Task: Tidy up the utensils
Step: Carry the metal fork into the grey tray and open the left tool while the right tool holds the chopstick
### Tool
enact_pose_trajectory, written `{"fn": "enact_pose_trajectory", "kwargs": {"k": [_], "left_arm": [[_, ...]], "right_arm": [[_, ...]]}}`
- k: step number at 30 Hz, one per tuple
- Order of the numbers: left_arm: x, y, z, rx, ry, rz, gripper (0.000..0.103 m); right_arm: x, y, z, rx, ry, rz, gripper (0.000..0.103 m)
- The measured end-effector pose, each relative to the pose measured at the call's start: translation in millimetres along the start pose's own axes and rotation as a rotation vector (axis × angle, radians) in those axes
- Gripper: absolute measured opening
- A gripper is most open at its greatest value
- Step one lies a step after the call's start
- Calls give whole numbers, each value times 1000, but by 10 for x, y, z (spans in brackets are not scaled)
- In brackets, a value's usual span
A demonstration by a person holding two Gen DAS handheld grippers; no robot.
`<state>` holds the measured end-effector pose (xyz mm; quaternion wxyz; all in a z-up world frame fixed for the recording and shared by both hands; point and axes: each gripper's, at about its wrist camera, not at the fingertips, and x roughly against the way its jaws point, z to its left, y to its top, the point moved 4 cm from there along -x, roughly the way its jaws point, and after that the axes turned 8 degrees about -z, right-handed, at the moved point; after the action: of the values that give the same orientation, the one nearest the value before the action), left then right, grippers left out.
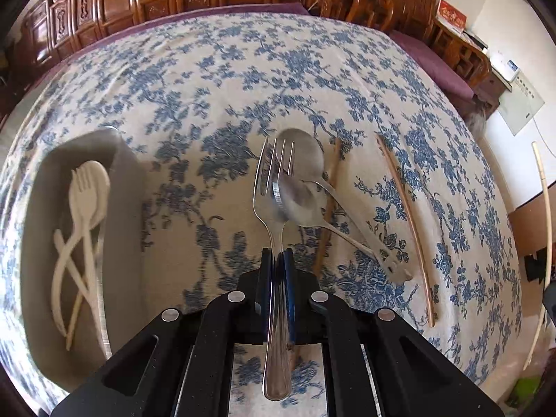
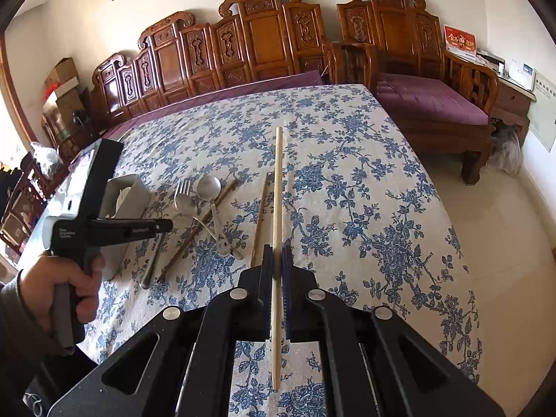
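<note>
My left gripper (image 1: 277, 255) is shut on a metal fork (image 1: 274, 187) and holds it by the handle above the table, tines pointing away. Below it, two metal spoons (image 1: 302, 160) lie crossed over a brown chopstick (image 1: 328, 208). A second brown chopstick (image 1: 406, 229) lies to their right. At the left, a grey holder (image 1: 125, 187) contains white plastic utensils (image 1: 87, 208). My right gripper (image 2: 277, 250) is shut on a pale wooden chopstick (image 2: 278, 191), held over the cloth. In the right wrist view, the left gripper (image 2: 163, 226) hangs beside the holder (image 2: 133, 187) in a person's hand (image 2: 69, 278).
The table wears a blue floral cloth (image 2: 347, 173). Carved wooden benches with purple cushions (image 2: 427, 97) stand behind it and to its right. Cardboard boxes (image 2: 64, 80) are stacked at the far left. The cloth's right edge drops to a pale floor (image 2: 486, 208).
</note>
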<state>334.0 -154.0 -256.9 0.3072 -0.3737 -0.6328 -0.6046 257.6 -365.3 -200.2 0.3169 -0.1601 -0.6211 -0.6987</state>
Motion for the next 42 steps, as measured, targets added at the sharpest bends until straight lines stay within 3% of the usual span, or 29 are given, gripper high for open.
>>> {"fn": "enact_pose_trajectory", "kwargs": {"k": [14,24,33,42], "left_arm": [[541,88,337,-15,-54,-88,6],[873,241,982,-18,-78,-153,6],[725,206,1680,-2,-33,-148,6],[543,-29,1835,10,-55,-115,6]], "right_arm": [[-47,-3,382,73,31,1,6],[-368,210,1018,106,117,1,6],[-711,315,1783,147,206,16,6],[-883,340,2280,188,250,34,6]]}}
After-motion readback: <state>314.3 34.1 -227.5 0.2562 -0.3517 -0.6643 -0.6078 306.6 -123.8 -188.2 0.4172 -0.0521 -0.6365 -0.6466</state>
